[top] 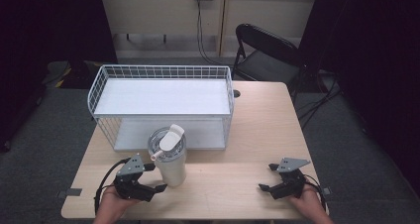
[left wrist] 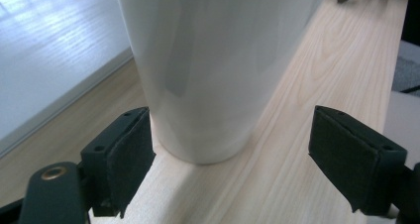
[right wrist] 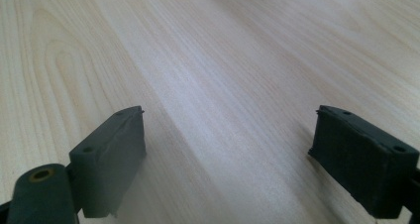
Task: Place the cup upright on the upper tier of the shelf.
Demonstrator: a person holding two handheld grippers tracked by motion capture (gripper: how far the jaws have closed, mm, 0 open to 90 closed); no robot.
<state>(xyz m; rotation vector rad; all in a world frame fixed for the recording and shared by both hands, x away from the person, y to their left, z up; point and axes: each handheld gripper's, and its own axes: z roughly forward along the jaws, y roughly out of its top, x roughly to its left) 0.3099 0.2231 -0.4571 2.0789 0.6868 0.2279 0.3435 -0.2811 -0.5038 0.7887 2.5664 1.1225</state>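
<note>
A white tumbler [top: 171, 157] with a clear lid and a white flip spout stands upright on the wooden table [top: 237, 149], just in front of the wire rack. My left gripper [top: 156, 178] sits open at the tumbler's base, its jaws spread wide to either side. In the left gripper view the tumbler [left wrist: 213, 70] rises close between the pads, one black pad [left wrist: 121, 157] almost touching its foot, the other well apart. My right gripper [top: 269, 177] rests open near the table's front right, and in the right gripper view [right wrist: 228, 159] nothing but bare wood lies between its jaws.
A white wire rack [top: 161, 102] with two white shelves stands at the table's back left, directly behind the tumbler. A black folding chair [top: 267, 53] stands beyond the far right corner. Cables run down the back wall.
</note>
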